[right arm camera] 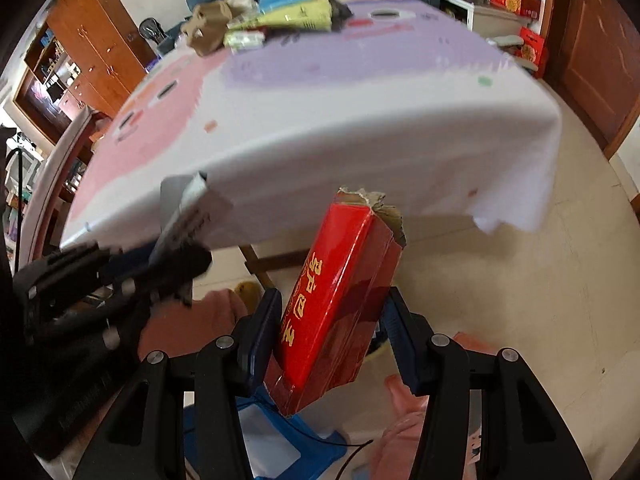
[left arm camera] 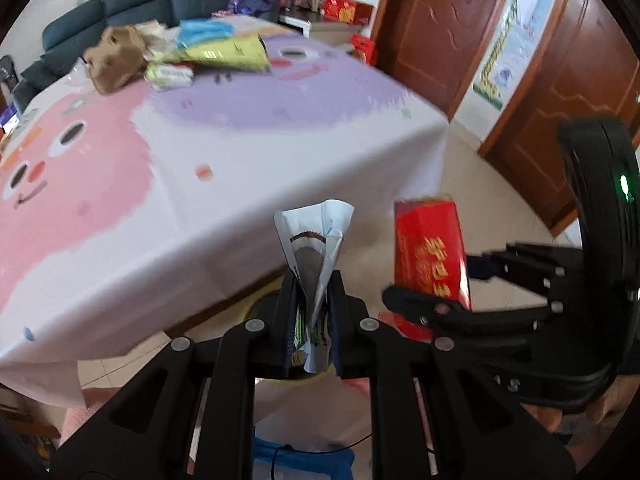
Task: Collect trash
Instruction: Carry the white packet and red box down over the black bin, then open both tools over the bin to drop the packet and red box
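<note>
Left wrist view: the left hand-held gripper (left arm camera: 311,312) is clamped nearly shut on a crumpled white wrapper (left arm camera: 316,240), which stands upright between its fingers, beside the desk (left arm camera: 240,152).

Right wrist view: the right hand-held gripper (right arm camera: 332,340), half open, grips a red box (right arm camera: 340,300), its long axis upright with the torn end up.

Your right hand-held gripper (right arm camera: 332,336) clamps a torn red box (right arm camera: 340,304) off the table (right arm camera: 360,128) edge, above the floor (right arm camera: 540,300).

Wrapper (left arm camera: 316,240) pinched between left gripper (left arm camera: 311,320) fingers, box (right arm camera: 336,300) between right gripper (right arm camera: 332,336) fingers. Table (left arm camera: 240,168) ahead of both, litter heap (left arm camera: 176,56) at its far end.
</note>
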Demonstrator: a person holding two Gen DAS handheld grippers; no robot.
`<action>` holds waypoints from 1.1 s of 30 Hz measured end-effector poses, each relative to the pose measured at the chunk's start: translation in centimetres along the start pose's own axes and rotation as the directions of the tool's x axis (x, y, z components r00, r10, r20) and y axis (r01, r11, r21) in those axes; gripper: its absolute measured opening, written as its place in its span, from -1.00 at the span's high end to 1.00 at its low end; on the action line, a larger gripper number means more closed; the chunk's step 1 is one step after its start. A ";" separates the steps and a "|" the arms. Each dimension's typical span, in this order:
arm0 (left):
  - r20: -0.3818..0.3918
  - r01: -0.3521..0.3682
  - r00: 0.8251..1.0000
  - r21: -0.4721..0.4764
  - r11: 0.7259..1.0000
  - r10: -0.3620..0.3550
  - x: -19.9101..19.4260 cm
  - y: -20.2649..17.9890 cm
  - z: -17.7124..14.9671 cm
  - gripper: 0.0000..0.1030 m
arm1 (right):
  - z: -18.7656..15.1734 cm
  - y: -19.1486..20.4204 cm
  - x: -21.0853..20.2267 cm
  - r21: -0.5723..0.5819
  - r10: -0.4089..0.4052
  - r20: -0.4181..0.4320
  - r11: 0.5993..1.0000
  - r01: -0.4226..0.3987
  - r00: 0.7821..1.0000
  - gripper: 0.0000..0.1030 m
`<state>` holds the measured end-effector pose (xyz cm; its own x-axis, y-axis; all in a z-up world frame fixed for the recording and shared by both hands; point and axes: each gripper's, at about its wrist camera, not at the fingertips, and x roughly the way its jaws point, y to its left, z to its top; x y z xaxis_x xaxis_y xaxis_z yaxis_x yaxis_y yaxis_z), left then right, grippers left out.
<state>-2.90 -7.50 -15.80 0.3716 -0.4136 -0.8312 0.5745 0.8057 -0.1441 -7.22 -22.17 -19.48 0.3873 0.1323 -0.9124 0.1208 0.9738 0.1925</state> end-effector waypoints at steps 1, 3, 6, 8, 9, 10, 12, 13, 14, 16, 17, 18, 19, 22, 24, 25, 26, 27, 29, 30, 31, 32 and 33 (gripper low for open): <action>-0.013 0.003 1.000 0.005 1.000 -0.003 0.5 -0.2 -0.5 0.77 | -0.2 -0.3 0.7 0.002 -0.001 -0.008 1.000 0.001 1.000 0.01; -0.059 0.009 0.998 0.017 1.000 -0.008 2.2 -0.6 -1.7 0.77 | -0.5 -0.9 2.3 -0.004 -0.013 -0.027 1.000 0.013 1.000 0.01; -0.111 0.008 0.994 -0.004 1.000 -0.009 4.6 -0.3 -3.1 0.77 | -1.0 -1.6 4.4 -0.024 -0.019 -0.063 1.000 0.018 0.998 0.01; -0.139 0.018 0.990 -0.045 0.999 -0.024 6.0 0.2 -3.9 0.77 | -1.4 -2.1 6.0 -0.029 -0.017 -0.087 0.999 0.014 0.996 0.01; -0.147 0.023 0.989 -0.063 0.998 -0.032 6.5 0.5 -4.2 0.77 | -1.5 -2.2 6.6 -0.033 -0.020 -0.095 0.999 0.017 0.995 0.00; -0.156 0.022 0.987 -0.080 0.997 -0.034 7.2 0.8 -4.4 0.77 | -1.7 -2.3 7.2 -0.044 -0.023 -0.103 0.999 0.019 0.994 0.00; -0.180 -0.001 0.984 -0.101 0.995 -0.017 8.7 1.3 -5.0 0.77 | -1.8 -2.4 8.6 -0.079 -0.034 -0.113 0.997 0.025 0.993 0.00; -0.187 -0.018 0.982 -0.103 0.994 -0.002 9.4 1.6 -5.2 0.77 | -1.8 -2.4 9.2 -0.092 -0.034 -0.117 0.996 0.024 0.993 0.00; -0.188 -0.026 0.982 -0.106 0.994 0.006 9.8 1.7 -5.3 0.77 | -1.9 -2.6 9.9 -0.097 -0.034 -0.123 0.995 0.022 0.992 0.00; -0.175 -0.047 0.984 -0.110 0.993 0.028 10.8 2.0 -5.7 0.76 | -1.9 -2.9 11.4 -0.099 -0.028 -0.149 0.995 0.014 0.989 0.00; -0.171 -0.057 0.985 -0.110 0.992 0.037 11.2 2.1 -5.8 0.76 | -2.1 -3.1 12.2 -0.104 -0.027 -0.163 0.994 0.010 0.986 -0.01; -0.167 -0.069 0.985 -0.107 0.992 0.050 11.6 2.2 -5.8 0.76 | -2.2 -3.5 12.9 -0.109 -0.029 -0.173 0.994 0.010 0.984 -0.01; -0.167 -0.075 0.984 -0.110 0.991 0.056 12.0 2.1 -6.1 0.76 | -2.4 -3.7 13.5 -0.115 -0.030 -0.187 0.993 0.009 0.982 -0.01; -0.195 -0.063 0.980 -0.174 0.983 0.028 13.6 2.9 -6.6 0.76 | -2.7 -4.0 15.2 -0.135 -0.034 -0.217 0.991 0.004 0.976 -0.01; -0.219 -0.067 0.975 -0.205 0.976 0.021 14.6 3.5 -6.8 0.76 | -2.9 -4.1 16.0 -0.143 -0.035 -0.229 0.990 0.002 0.973 -0.02; -0.232 -0.075 0.972 -0.212 0.974 0.024 15.0 3.6 -6.9 0.76 | -3.0 -4.3 16.5 -0.144 -0.034 -0.236 0.990 0.000 0.971 -0.02; -0.245 -0.083 0.969 -0.214 0.973 0.029 15.4 3.8 -7.1 0.76 | -2.9 -4.3 16.9 -0.143 -0.034 -0.243 0.990 -0.001 0.970 -0.02; -0.259 -0.091 0.965 -0.214 0.973 0.033 15.9 4.0 -7.3 0.76 | -3.0 -4.3 17.4 -0.143 -0.034 -0.251 0.990 -0.002 0.967 -0.02; -0.271 -0.100 0.962 -0.213 0.972 0.040 16.4 4.2 -7.5 0.74 | -2.8 -4.3 18.3 -0.144 -0.032 -0.266 0.990 -0.007 0.963 -0.03; -0.274 -0.101 0.961 -0.215 0.971 0.040 16.6 4.4 -7.6 0.68 | -2.8 -4.5 18.7 -0.144 -0.031 -0.273 0.990 -0.009 0.962 -0.03; -0.276 -0.100 0.960 -0.218 0.971 0.037 16.7 4.5 -7.6 0.64 | -2.7 -4.5 19.0 -0.144 -0.028 -0.277 0.989 -0.013 0.961 -0.03; -0.279 -0.102 0.960 -0.221 0.970 0.037 16.9 4.6 -7.6 0.63 | -2.5 -4.6 19.3 -0.144 -0.027 -0.278 0.989 -0.014 0.960 -0.03; -0.287 -0.109 0.957 -0.219 0.970 0.042 17.1 4.7 -7.7 0.59 | -2.3 -4.8 19.6 -0.143 -0.028 -0.281 0.990 -0.013 0.959 -0.04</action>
<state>0.53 -7.54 -34.80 0.1707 -0.2400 -0.9557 0.3572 0.9190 -0.1669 -2.28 -23.82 -39.11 0.1113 0.1516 -0.9822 -0.0159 0.9884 0.1508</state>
